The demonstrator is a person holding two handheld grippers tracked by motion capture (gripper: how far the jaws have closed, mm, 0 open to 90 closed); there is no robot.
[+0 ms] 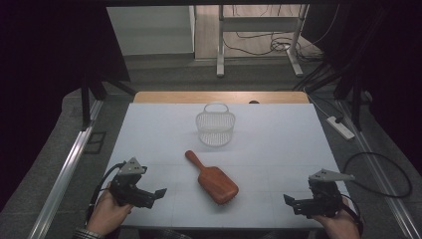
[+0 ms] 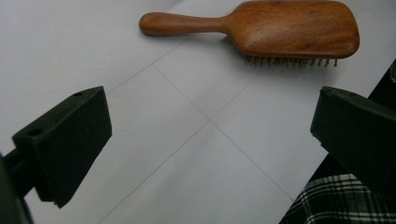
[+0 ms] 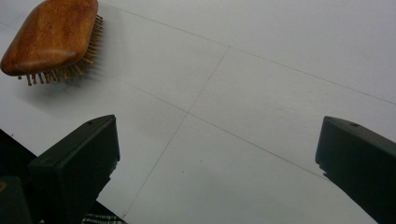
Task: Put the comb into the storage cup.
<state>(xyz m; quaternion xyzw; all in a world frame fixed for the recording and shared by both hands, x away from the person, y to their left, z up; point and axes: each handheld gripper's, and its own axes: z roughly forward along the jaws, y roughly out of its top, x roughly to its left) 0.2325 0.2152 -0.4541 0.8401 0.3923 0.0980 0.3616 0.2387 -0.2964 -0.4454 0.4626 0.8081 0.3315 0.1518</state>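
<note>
The brush (image 1: 213, 178) lies mid-table, bristles down, handle slanting away toward the basket (image 1: 215, 124) and head toward the person, between both wide-open grippers, the left gripper (image 1: 153, 195) looking a little nearer than the right gripper (image 1: 293, 203).

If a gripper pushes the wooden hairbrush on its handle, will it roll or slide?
The hairbrush lies bristles down, so it probably slides and pivots rather than rolls. It looks like stiff solid wood. Its polished back may be slippery between the jaws; the handle seems easier to grasp.
</note>
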